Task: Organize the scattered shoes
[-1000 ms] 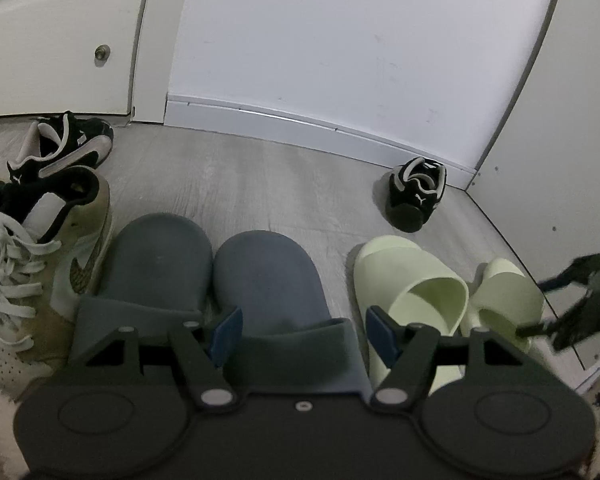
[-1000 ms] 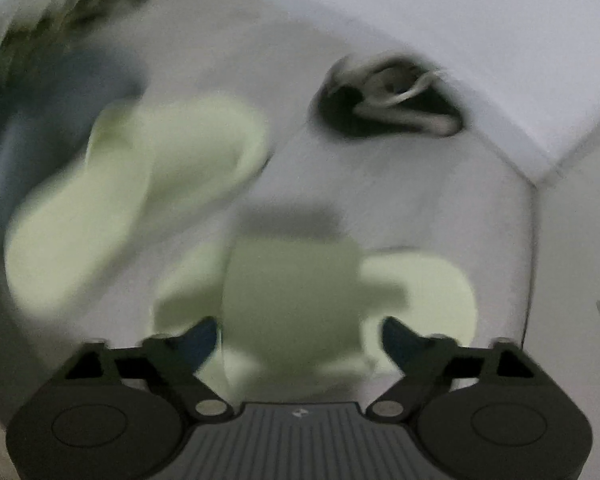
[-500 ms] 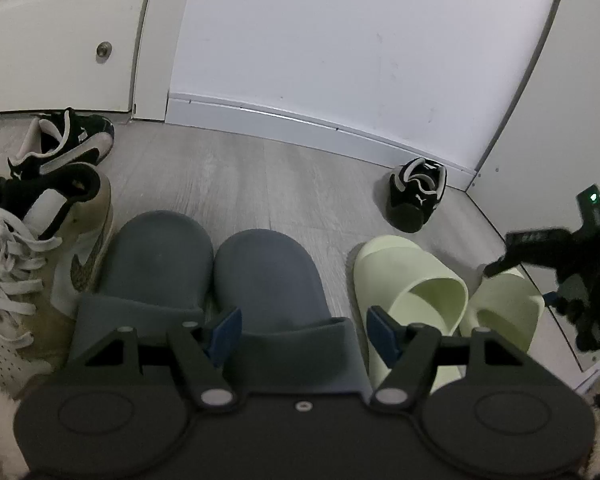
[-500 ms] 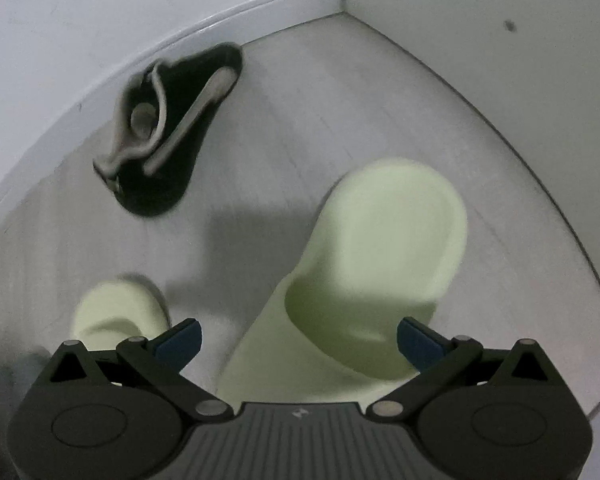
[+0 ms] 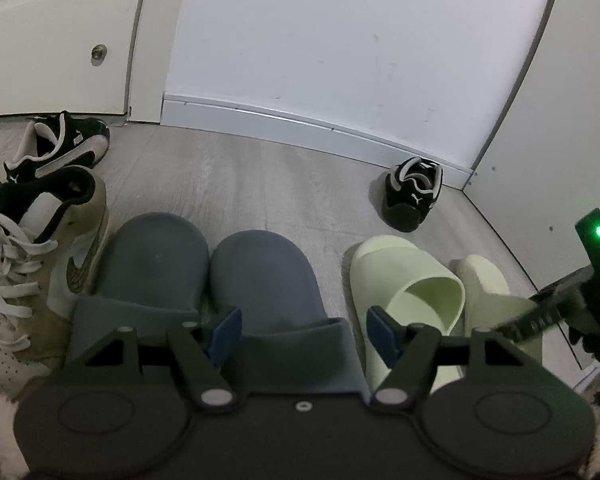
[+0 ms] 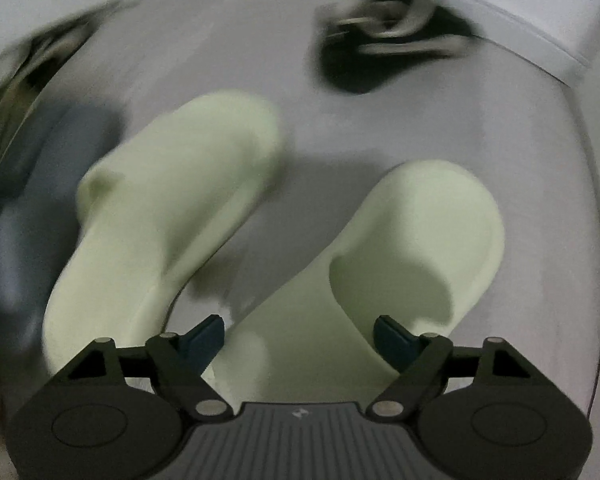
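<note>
Left gripper (image 5: 304,330): spread wide, nothing between the tips; parked low over the right-hand grey slide (image 5: 266,280), same as a second ago.

Right gripper (image 6: 300,334): fully open, empty; it has swung round in the last half second and now looks down the length of the right green slide (image 6: 400,264).

Green pair: half a second back my right wrist view showed one slide filling the frame; now both show, the left green slide (image 6: 168,216) just beside its mate, toes toward the wall, a narrow wedge of floor (image 5: 260,176) between them.

Grey pair: left grey slide (image 5: 156,256) and its partner sit side by side, touching or nearly so.

Blur: right wrist view is smeared, so I'd only guess the slides are parallel.

Meaning: green pair looks placed; I judge that step finished.

Left over: the black sneaker (image 5: 414,194) sits alone by the baseboard, well apart from the other black sneaker (image 5: 60,144) by the door; the tan sneaker (image 5: 40,264) lies next to the grey pair.
</note>
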`<action>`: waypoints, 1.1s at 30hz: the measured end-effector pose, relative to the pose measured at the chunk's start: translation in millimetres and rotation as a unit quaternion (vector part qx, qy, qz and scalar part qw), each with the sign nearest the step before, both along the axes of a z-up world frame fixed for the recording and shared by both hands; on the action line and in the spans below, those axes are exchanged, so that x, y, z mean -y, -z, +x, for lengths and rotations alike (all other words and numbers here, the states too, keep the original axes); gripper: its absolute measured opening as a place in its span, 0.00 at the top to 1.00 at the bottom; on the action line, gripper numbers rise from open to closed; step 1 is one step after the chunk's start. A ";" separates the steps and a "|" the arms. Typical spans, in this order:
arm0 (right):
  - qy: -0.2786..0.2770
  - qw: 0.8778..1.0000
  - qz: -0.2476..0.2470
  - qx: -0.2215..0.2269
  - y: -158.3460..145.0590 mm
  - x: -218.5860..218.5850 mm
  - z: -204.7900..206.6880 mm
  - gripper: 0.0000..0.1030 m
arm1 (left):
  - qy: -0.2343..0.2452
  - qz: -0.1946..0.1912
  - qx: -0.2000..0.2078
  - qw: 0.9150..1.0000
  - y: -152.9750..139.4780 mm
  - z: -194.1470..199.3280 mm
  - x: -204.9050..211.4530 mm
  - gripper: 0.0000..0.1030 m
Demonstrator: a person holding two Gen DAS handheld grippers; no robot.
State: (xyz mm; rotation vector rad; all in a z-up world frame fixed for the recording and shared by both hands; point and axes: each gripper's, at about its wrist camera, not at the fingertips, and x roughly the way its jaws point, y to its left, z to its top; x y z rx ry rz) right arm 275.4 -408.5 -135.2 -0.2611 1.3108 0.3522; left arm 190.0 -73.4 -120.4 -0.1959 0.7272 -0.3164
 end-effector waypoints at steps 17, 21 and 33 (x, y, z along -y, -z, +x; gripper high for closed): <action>0.034 0.985 0.019 0.167 -35.1 -48.2 -29.2 0.12 | -0.011 -0.001 0.048 0.999 -31.0 -13.9 -9.9 0.22; 0.026 0.985 -0.026 0.170 -14.3 -70.8 -23.9 0.17 | -0.015 0.007 0.064 0.998 -32.2 -14.6 -11.2 0.17; 0.039 0.974 -0.059 0.215 10.5 -94.4 3.1 0.64 | -0.027 -0.019 0.018 0.999 -11.0 -0.5 -15.5 0.17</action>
